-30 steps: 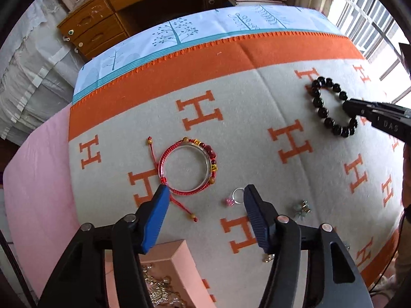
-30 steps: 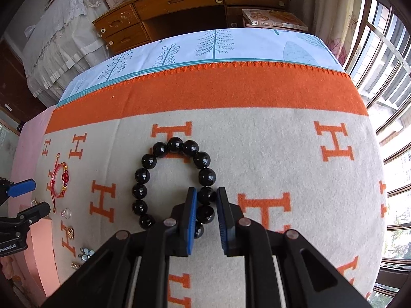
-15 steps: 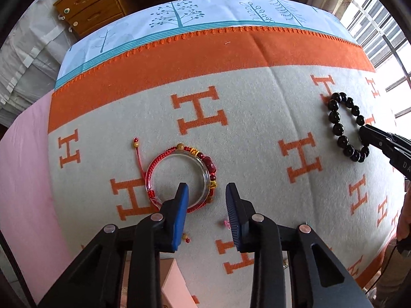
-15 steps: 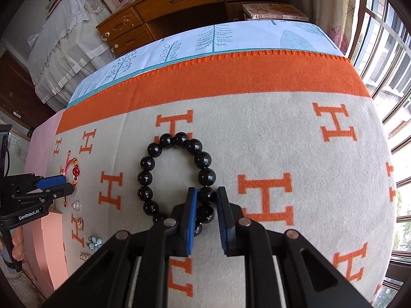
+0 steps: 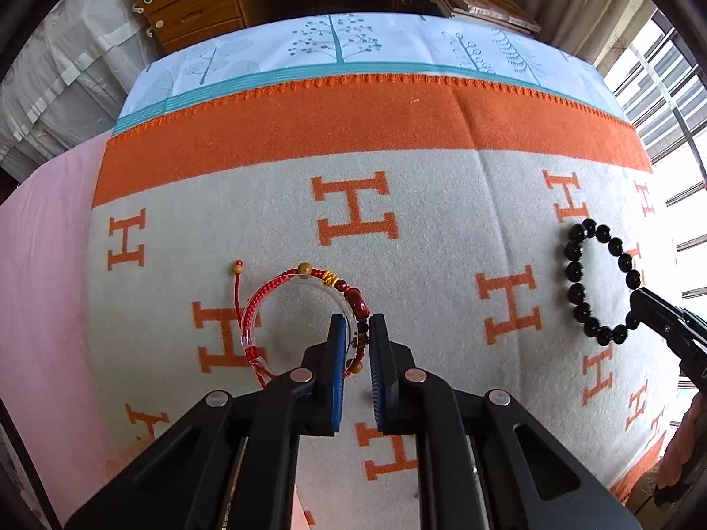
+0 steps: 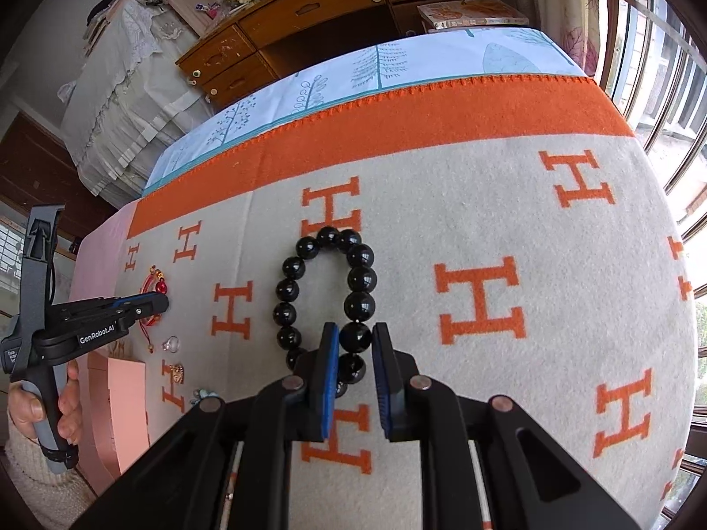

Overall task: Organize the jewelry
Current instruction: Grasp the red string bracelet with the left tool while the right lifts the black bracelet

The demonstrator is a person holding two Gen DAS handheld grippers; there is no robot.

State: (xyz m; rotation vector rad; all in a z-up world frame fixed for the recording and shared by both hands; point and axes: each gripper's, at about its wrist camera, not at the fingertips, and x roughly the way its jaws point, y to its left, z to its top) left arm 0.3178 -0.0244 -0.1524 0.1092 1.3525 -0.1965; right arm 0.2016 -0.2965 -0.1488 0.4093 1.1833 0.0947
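The left gripper (image 5: 355,327), open a second ago, has closed its fingers on the red bracelet (image 5: 305,304) at its 4 o'clock edge, while the right gripper (image 6: 355,338) stays clamped on the black bead bracelet (image 6: 327,291), so both look ready to lift.

Pink box (image 6: 117,402) flanks left; blanket (image 6: 508,203) beyond open

Count, bracelets: 2 — black bead bracelet (image 6: 329,304), red cord bracelet (image 5: 305,309). Clear bangle (image 5: 254,340): 1. Ring (image 6: 170,343): 1. Small charms: 2 — gold (image 6: 176,371), pale blue (image 6: 203,394). Pink box (image 6: 117,402): 1. Grippers: 2 — left (image 5: 357,353), right (image 6: 355,364).
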